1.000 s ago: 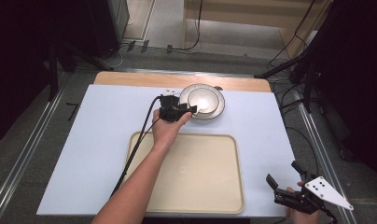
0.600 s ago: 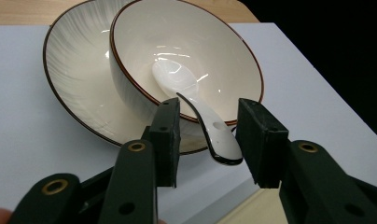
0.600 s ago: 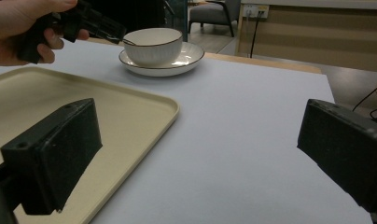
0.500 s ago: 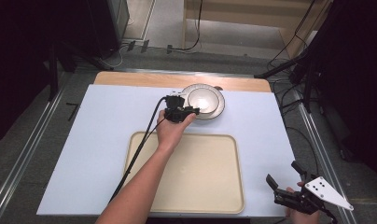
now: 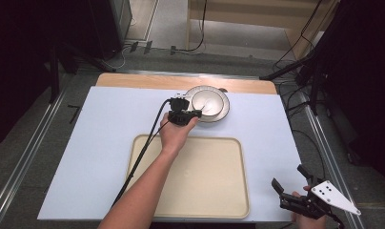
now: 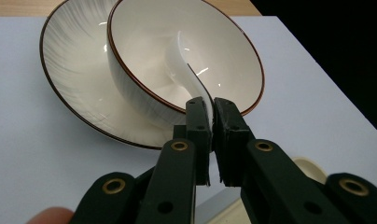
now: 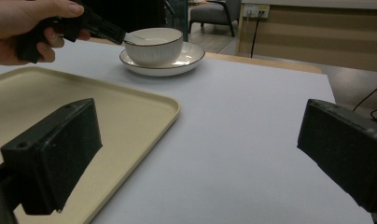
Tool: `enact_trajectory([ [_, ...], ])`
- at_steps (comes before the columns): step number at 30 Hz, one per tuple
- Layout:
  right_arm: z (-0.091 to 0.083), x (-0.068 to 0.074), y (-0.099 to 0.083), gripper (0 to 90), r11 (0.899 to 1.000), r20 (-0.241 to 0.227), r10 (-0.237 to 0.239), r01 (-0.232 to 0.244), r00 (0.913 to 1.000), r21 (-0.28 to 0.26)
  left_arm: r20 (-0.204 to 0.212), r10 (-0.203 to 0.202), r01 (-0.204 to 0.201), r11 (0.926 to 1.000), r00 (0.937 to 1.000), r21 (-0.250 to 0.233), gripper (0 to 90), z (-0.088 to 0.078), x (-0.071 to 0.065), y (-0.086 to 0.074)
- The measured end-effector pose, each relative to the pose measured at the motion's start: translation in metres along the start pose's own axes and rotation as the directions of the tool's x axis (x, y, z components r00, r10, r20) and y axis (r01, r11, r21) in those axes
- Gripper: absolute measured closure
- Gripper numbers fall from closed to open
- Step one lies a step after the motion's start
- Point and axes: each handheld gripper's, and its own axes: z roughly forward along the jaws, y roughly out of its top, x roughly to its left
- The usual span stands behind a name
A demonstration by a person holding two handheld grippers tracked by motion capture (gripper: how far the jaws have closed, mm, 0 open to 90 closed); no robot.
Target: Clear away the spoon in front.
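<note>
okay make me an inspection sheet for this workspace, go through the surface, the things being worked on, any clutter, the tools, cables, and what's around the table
Surface: pale blue sheet over a wooden table; bare apart from the items below.
Job's things: white bowl with a dark rim stands on a matching saucer at the far side; a white spoon lies in the bowl, handle over the rim. Empty beige tray at the near side.
Clutter: nothing seen.
Tools: left tool shut on the spoon handle; right tool open, empty, at the near right corner.
Cables: black cable trails from the left tool across the tray's corner.
Surroundings: floor cables beyond the table; dark stands to the right.
</note>
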Motion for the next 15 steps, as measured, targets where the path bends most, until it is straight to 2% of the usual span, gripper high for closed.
enact_trajectory([
  [7, 0.001, 0.0, 0.0, 0.0, 1.0, -0.001, 0.0, 0.0, 1.0, 0.001, -0.037, 0.073, -0.074, 0.9971, 0.9967, -0.021, 86.7, -0.007, -0.004, -0.001],
  [11, 0.0, -0.001, -0.001, 0.0, 1.0, -0.001, 0.002, -0.002, 1.0, 0.0, -0.059, 0.08, -0.083, 0.9946, 0.9951, -0.062, 86.8, -0.015, -0.005, 0.001],
  [15, 0.0, -0.001, 0.0, 0.0, 1.0, 0.0, 0.001, -0.001, 1.0, -0.003, -0.054, 0.08, -0.085, 0.9902, 0.9953, -0.111, 86.8, -0.026, -0.006, 0.005],
])
